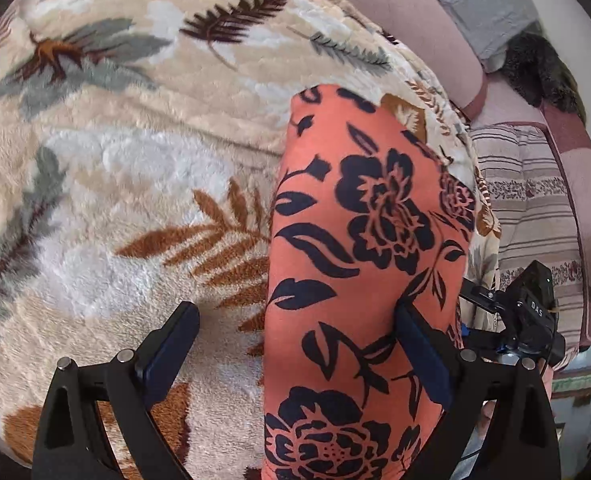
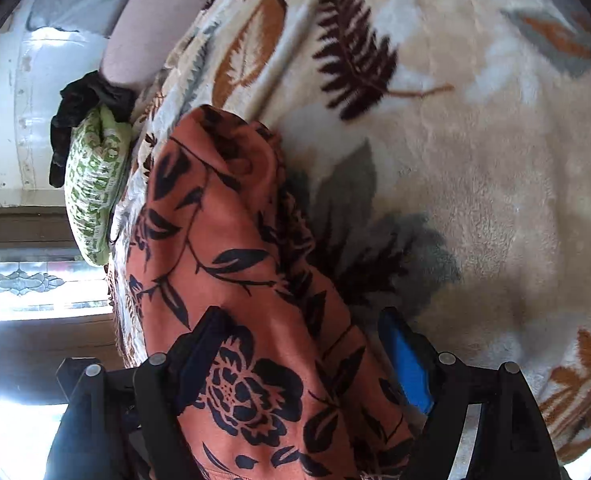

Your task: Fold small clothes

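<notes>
An orange garment with a dark navy flower print (image 1: 367, 208) lies as a long folded strip on a cream plush blanket with leaf patterns (image 1: 135, 160). My left gripper (image 1: 299, 344) is open wide. Its right finger (image 1: 419, 352) rests at the garment's right edge, and its left finger (image 1: 175, 344) stands over bare blanket. In the right wrist view the same garment (image 2: 223, 240) runs between the fingers of my right gripper (image 2: 303, 348). That gripper is open too: the left finger (image 2: 203, 340) is against the cloth and the blue-padded right finger (image 2: 407, 360) is clear of it.
The blanket (image 2: 455, 160) spreads wide beside the garment. A pink cushion (image 1: 407, 12), a striped cover (image 1: 535, 200) and a dark furry item (image 1: 543, 68) lie beyond its edge. A green-and-white bundle (image 2: 91, 184) and a black cloth (image 2: 79, 112) sit by a bright window (image 2: 23, 280).
</notes>
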The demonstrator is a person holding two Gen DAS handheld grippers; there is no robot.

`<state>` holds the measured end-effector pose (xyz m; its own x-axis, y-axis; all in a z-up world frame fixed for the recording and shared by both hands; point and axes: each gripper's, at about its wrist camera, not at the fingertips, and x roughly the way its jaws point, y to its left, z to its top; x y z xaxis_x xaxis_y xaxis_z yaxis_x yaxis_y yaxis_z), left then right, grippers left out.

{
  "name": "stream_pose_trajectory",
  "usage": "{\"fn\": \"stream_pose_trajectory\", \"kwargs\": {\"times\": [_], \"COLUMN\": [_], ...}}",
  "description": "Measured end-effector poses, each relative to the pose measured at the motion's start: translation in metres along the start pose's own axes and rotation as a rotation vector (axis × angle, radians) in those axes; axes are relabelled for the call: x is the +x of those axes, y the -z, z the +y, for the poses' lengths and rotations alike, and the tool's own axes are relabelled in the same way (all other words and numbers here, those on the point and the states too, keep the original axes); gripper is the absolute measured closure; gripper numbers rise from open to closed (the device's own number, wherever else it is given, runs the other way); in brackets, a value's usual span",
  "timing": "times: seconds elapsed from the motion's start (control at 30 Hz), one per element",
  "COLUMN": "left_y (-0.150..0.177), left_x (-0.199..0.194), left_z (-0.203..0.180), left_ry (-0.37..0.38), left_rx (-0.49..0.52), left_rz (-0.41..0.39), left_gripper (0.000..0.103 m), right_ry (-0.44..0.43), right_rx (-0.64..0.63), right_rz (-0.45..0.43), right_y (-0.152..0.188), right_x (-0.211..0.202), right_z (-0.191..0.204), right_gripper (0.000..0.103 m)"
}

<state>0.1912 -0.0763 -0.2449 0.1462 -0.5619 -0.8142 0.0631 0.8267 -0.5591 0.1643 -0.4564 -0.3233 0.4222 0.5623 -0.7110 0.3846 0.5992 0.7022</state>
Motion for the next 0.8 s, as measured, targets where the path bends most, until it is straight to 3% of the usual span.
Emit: {"fn": "stream_pose_trajectory", "kwargs": {"times": [0.1, 0.17, 0.3, 0.4, 0.43, 0.47, 0.5, 0.57, 0.6, 0.63, 0.73, 0.8], "left_y": [-0.005, -0.007, -0.008, -0.007, -0.007, -0.007, -0.008, -0.012, -0.013, -0.015, -0.016, -0.019], "left_x": [0.000, -0.001, 0.010, 0.011, 0.011, 0.010, 0.012, 0.011, 0.010, 0.006, -0.019, -0.044], "left_z": [-0.009, -0.017, -0.014, -0.014, -0.016, -0.016, -0.014, -0.009, -0.007, -0.006, -0.006, -0.009], "left_ry": [-0.032, -0.013, 0.014, 0.018, 0.026, 0.051, 0.088, 0.112, 0.138, 0.168, 0.264, 0.248], "left_rx": [0.004, 0.021, -0.011, -0.039, -0.041, -0.046, -0.069, -0.117, -0.125, -0.131, -0.124, -0.073], "left_rz": [-0.006, -0.001, 0.024, -0.018, -0.024, -0.023, -0.002, 0.010, 0.019, 0.027, 0.019, -0.024], "left_gripper": [0.006, 0.009, 0.009, 0.010, 0.017, 0.025, 0.037, 0.046, 0.059, 0.065, 0.069, 0.069], "right_ry": [-0.058, -0.104, -0.070, -0.073, -0.079, -0.096, -0.116, -0.124, -0.132, -0.138, -0.128, -0.129], "right_rx": [-0.008, 0.001, 0.019, 0.020, 0.005, -0.005, -0.003, -0.014, -0.022, -0.030, -0.102, -0.188], "right_rz": [0.015, 0.049, 0.046, 0.075, 0.080, 0.095, 0.110, 0.107, 0.102, 0.095, 0.043, 0.015], "right_y": [-0.003, 0.000, 0.001, -0.001, 0.001, 0.002, 0.003, 0.004, 0.005, 0.006, 0.014, 0.027], "right_x": [0.003, 0.008, 0.011, 0.015, 0.015, 0.017, 0.021, 0.020, 0.019, 0.018, 0.008, 0.001], "right_z": [0.001, 0.001, -0.002, -0.002, 0.001, 0.003, 0.004, 0.006, 0.008, 0.010, 0.027, 0.050], "right_gripper": [0.026, 0.046, 0.046, 0.045, 0.051, 0.063, 0.065, 0.071, 0.072, 0.073, 0.075, 0.076]}}
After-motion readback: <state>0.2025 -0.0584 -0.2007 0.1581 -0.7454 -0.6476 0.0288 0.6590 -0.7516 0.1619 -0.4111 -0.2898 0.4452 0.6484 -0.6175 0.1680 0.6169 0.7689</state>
